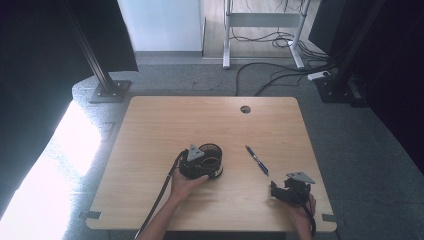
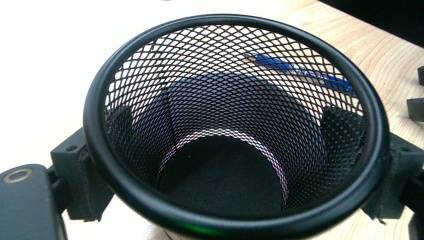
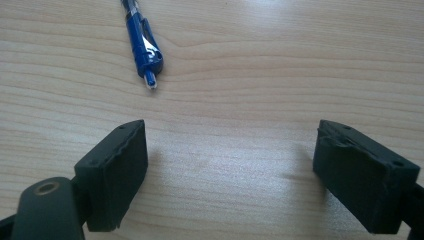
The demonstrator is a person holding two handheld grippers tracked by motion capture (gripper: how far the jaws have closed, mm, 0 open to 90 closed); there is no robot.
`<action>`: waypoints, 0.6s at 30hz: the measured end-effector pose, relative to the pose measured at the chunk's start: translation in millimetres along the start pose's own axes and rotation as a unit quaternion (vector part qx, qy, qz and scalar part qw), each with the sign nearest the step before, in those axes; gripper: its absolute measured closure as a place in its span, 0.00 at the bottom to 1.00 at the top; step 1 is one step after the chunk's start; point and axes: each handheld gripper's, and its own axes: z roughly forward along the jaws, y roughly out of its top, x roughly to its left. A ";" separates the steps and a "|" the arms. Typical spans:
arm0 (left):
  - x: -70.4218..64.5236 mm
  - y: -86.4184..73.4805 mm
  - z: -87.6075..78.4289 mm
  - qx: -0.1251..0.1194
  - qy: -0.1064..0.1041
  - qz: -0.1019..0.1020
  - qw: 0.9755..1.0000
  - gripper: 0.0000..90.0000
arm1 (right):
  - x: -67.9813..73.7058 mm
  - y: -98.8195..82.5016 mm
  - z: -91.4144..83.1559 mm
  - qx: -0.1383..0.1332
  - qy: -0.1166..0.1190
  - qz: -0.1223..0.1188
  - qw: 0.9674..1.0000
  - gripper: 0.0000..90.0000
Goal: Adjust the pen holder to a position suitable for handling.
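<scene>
A black wire-mesh pen cup (image 1: 211, 159) stands on the wooden table (image 1: 150, 130) near its middle. My left gripper (image 1: 197, 162) is shut on it, one jaw on each side of its wall. In the left gripper view the cup (image 2: 235, 125) is seen from above its round rim and is empty inside. A blue pen (image 1: 257, 160) lies flat on the table to the right of the cup; through the mesh it shows as a blue streak (image 2: 300, 75). My right gripper (image 1: 280, 192) rests near the front right edge, open and empty (image 3: 230, 165), with the pen's tip (image 3: 144, 47) just beyond its jaws.
A round cable hole (image 1: 245, 109) sits near the table's far edge. Two black stand posts (image 1: 107, 85) rise beyond the table at left and right, and cables lie on the floor behind.
</scene>
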 end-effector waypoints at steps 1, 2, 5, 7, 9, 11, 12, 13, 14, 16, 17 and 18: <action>-0.1 -0.8 3.6 0.006 0.002 0.004 1.000 0.11 | 0.0 0.0 0.0 0.000 0.000 0.000 1.000 0.15; -0.5 -1.0 4.7 0.002 0.004 0.005 1.000 0.11 | 0.0 0.0 0.0 0.000 0.000 0.000 1.000 0.15; -1.4 -0.1 6.7 0.004 0.010 0.010 1.000 0.11 | 0.0 0.0 0.0 0.000 0.000 0.000 1.000 0.15; -2.1 -0.5 7.4 0.003 0.015 0.015 1.000 0.11 | 0.0 0.0 0.0 0.000 0.000 0.000 1.000 0.15; -3.0 -1.2 7.5 0.002 0.017 0.018 1.000 0.11 | 0.0 0.0 0.0 0.000 0.000 0.000 1.000 0.15; -4.1 -2.5 7.8 -0.001 0.020 0.021 1.000 0.11 | 0.0 0.0 0.0 0.000 0.000 0.000 1.000 0.15; -4.5 -3.1 8.0 -0.003 0.021 0.020 1.000 0.10 | 0.0 0.0 0.0 0.000 0.000 0.000 1.000 0.15; -4.5 -3.1 8.0 -0.003 0.021 0.020 1.000 0.10 | 0.0 0.0 0.0 0.000 0.000 0.000 1.000 0.15; -4.9 -3.8 8.8 -0.003 0.026 0.013 1.000 0.09 | 0.0 0.0 0.0 0.000 0.000 0.000 1.000 0.15; -3.9 -4.1 9.0 -0.006 0.021 0.007 1.000 0.06 | 0.0 0.0 0.0 0.000 0.000 0.000 1.000 0.15; -3.6 -4.3 8.7 -0.006 0.020 0.007 1.000 0.05 | 0.0 0.0 0.0 0.000 0.000 0.000 1.000 0.15; -3.4 -4.4 7.9 -0.006 0.021 0.008 1.000 0.04 | 0.0 0.0 0.0 0.000 0.000 0.000 1.000 0.15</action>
